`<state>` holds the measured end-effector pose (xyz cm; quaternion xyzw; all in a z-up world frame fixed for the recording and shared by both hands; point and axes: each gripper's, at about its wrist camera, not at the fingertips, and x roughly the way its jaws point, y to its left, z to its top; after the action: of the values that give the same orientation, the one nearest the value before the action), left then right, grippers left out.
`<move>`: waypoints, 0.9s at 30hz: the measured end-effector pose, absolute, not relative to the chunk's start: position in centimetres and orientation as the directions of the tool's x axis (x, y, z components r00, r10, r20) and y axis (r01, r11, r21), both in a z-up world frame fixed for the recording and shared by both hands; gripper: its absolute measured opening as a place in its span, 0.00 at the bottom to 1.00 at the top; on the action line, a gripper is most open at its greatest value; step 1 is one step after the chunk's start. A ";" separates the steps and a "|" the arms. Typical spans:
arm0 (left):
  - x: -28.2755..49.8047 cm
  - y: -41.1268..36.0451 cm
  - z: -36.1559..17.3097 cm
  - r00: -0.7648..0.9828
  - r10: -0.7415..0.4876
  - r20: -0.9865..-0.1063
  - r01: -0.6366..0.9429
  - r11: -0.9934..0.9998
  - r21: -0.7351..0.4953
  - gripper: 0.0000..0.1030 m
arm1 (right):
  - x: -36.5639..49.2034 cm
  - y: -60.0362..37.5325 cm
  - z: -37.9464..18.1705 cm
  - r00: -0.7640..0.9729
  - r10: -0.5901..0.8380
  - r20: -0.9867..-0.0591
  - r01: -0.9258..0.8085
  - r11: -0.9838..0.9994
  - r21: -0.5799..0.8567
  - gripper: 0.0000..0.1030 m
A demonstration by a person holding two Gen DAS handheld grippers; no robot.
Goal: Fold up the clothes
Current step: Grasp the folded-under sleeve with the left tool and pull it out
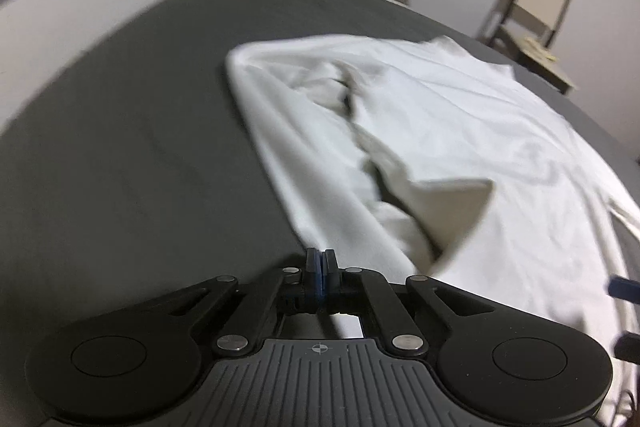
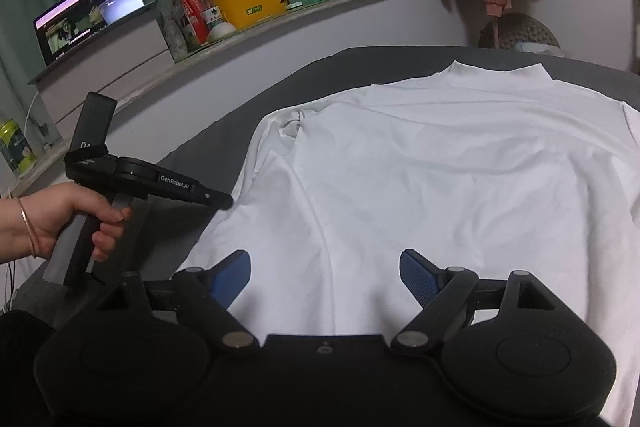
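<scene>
Lying flat on the dark grey bed (image 2: 256, 103), the white shirt (image 2: 440, 187) is being left with bare sheet open along its left side, while its right edge is running out of the right wrist view. The left gripper (image 1: 319, 261) is being held with its jaws closed on the shirt's near left hem, and the right gripper (image 2: 326, 273) is being held wide apart over the hem, gripping nothing. The shirt's long axis is being pointed away, collar (image 2: 500, 69) farthest.
</scene>
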<state>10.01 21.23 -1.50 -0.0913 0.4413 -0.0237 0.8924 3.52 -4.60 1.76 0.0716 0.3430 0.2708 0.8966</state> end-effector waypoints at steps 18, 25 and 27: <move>12.8 33.9 1.4 0.522 0.330 -0.787 -0.233 0.942 0.241 0.01 | -3.3 2.7 0.4 0.443 0.642 -0.625 -0.732 0.662 0.162 0.79; 11.8 35.8 -0.7 0.521 0.288 -0.804 -0.323 0.938 0.126 0.08 | -2.3 2.0 -0.4 0.429 0.646 -0.631 -0.701 0.679 0.218 0.79; 10.5 36.6 -0.6 0.543 0.251 -0.801 -0.339 0.939 0.064 0.08 | -2.0 1.8 -0.6 0.425 0.647 -0.633 -0.692 0.683 0.234 0.79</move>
<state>10.51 36.62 -0.56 -0.0491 0.4473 0.1682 0.8771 -2.04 1.85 -0.57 -0.0311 0.3607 0.3969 0.8434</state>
